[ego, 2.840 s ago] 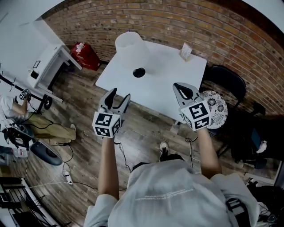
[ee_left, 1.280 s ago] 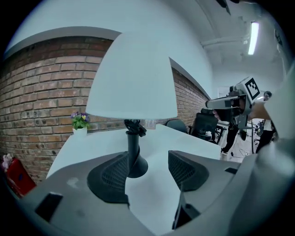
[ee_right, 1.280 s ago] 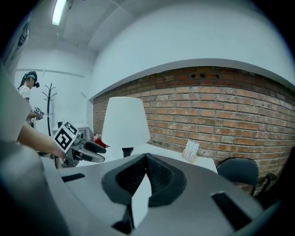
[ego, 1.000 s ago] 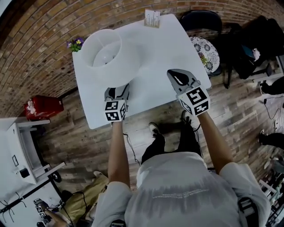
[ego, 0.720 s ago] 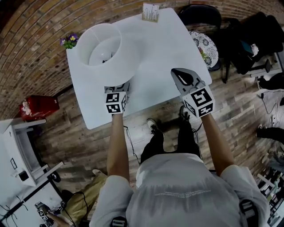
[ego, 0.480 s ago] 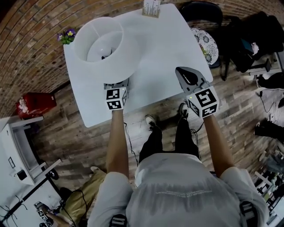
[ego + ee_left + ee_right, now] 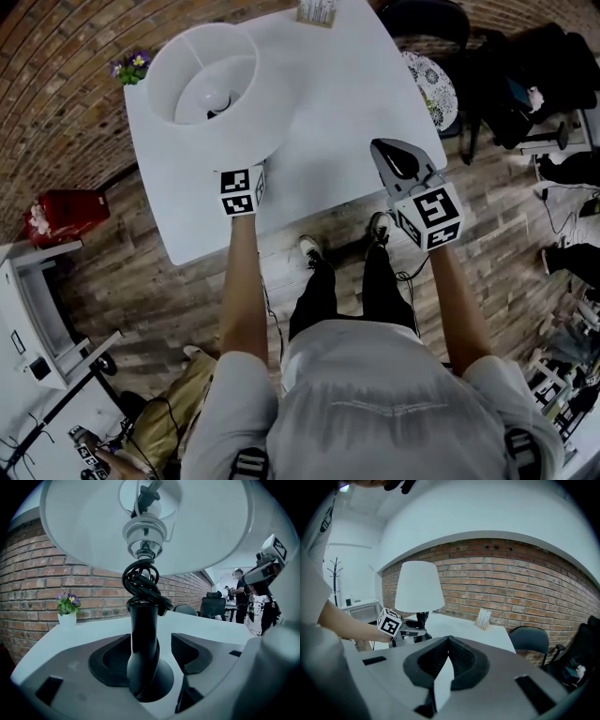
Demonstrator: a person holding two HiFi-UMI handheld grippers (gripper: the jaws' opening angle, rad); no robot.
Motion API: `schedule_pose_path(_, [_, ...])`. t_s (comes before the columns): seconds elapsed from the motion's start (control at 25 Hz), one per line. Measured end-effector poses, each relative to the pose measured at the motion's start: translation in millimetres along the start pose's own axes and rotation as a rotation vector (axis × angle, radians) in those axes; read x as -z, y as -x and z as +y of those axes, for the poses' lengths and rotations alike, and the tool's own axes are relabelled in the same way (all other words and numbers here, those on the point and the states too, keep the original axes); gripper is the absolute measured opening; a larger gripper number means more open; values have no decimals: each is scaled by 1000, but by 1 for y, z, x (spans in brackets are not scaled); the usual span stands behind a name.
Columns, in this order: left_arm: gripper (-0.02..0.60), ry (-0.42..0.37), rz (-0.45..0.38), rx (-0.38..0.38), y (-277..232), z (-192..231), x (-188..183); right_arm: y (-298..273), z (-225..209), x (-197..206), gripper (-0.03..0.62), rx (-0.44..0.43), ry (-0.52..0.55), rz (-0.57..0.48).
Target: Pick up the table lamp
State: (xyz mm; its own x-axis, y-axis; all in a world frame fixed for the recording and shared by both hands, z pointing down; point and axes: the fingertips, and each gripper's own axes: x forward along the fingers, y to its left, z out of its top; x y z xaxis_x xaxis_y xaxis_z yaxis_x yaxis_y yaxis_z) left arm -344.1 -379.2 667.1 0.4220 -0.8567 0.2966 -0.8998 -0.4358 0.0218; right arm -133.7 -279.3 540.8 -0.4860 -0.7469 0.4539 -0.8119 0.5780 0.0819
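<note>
Lamp (image 7: 211,89) upright on white bench (image 7: 347,103), on the bench's left half toward the brick wall; white shade (image 7: 84,531) wide, seen from above in head view with the bulb at centre; black stem (image 7: 143,639) rises from a round black base (image 7: 161,682) resting on the bench; black cord (image 7: 143,583) bundled round the stem's top, just under the socket.

Left claw (image 7: 150,658) sits under the shade; in head view only its marker cube (image 7: 241,190) shows, at the shade's near rim; claw spread, one pad (image 7: 110,660) on each side of the stem, low down just above the base; clear gap between stem and the pad at view's right; pad at view's left just beside the stem, contact cannot be told; stem not pinched.

Right claw (image 7: 392,155) over the bench's near right edge, well apart from the lamp; pads pressed together at the tips, nothing held; its own view looks across the bench at the lamp and the wall.

Flower pot (image 7: 68,613) with purple blooms at the bench's far-left corner, near the shade; card holder (image 7: 317,11) at the far edge; chair (image 7: 529,641) beyond the bench's right side; red box (image 7: 56,217) on the wood floor to the left.
</note>
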Motion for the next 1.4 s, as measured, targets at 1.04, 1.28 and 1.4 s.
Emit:
schedule_pose_path(1.04, [175, 66, 96, -69, -11, 11, 3, 3, -29, 8, 2, -24, -7, 33])
schedule_pose_path(1.28, [175, 89, 93, -98, 3, 8, -9, 3, -38, 3, 2, -25, -7, 16])
schedule_pose_path(1.4, [175, 74, 100, -120, 14, 10, -14, 3, -40, -2, 2, -35, -7, 6])
